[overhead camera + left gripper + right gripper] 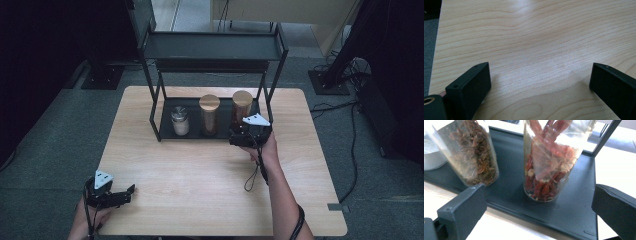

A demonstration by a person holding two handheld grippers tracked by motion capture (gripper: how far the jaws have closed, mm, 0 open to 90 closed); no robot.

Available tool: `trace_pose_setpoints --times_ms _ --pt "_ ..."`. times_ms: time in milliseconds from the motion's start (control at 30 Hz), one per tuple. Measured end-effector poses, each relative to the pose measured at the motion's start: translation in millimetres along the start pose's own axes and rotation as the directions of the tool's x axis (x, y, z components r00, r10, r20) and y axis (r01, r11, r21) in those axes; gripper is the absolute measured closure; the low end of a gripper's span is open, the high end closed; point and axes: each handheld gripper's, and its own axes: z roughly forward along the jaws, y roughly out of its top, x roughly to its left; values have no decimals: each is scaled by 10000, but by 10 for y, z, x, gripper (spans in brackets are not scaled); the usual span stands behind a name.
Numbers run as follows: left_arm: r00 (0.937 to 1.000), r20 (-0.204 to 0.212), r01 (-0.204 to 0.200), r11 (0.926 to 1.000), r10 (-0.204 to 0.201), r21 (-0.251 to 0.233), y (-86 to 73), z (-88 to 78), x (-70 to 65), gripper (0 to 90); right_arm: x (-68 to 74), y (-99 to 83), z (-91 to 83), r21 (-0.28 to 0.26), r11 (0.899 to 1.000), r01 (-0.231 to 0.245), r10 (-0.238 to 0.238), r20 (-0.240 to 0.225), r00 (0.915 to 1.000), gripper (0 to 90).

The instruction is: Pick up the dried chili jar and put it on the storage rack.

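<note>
Right gripper view: right tongs gape before the chilli jar; left tongs open above table.

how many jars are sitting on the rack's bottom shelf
3, in a row: a short white-filled jar at left, the star anise jar in the middle, the chili jar at right.

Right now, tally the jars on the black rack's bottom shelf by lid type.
Tall clear glass jars with round wooden lids: 2, one of red dried chillies, one of brown star anise
Short glass jar with silver metal lid, white contents: 1
Total: 3 jars
</note>
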Motion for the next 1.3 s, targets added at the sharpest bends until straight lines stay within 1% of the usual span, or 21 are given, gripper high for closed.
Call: trace_pose_setpoints --times_ms 133,267,400,867,1100,1167,1300 --pt "10000 -4 -24 10000 24 6 0 1 -3 38 9 -53 -37 -93 10000 -5 4 -110 9999 0" --pt "10000 1 -23 10000 23 10 0 0 -2 39 20 -123 -60 -36 10000 89 -90 -222 9997 0" --pt "10000 -2 -29 10000 29 9 0 1 -3 39 24 -218 -69 73 10000 61 -58 -339 9994 0" --pt "10000 -24 -54 10000 54 -6 0 4 -5 39 -49 -582 -72 477 9988 -118 130 -248 9996 0" --pt "10000 -26 -56 10000 56 -4 0 3 -5 39 -70 -714 -86 630 9978 -221 238 -269 9994 0" --pt "10000 -26 -70 10000 70 8 0 3 -4 38 -75 -727 -115 472 9985 -261 274 -268 9993 0" --pt "10000 -33 -73 10000 73 9 0 3 -4 39 -85 -762 -169 437 9988 -207 219 -278 9994 0"
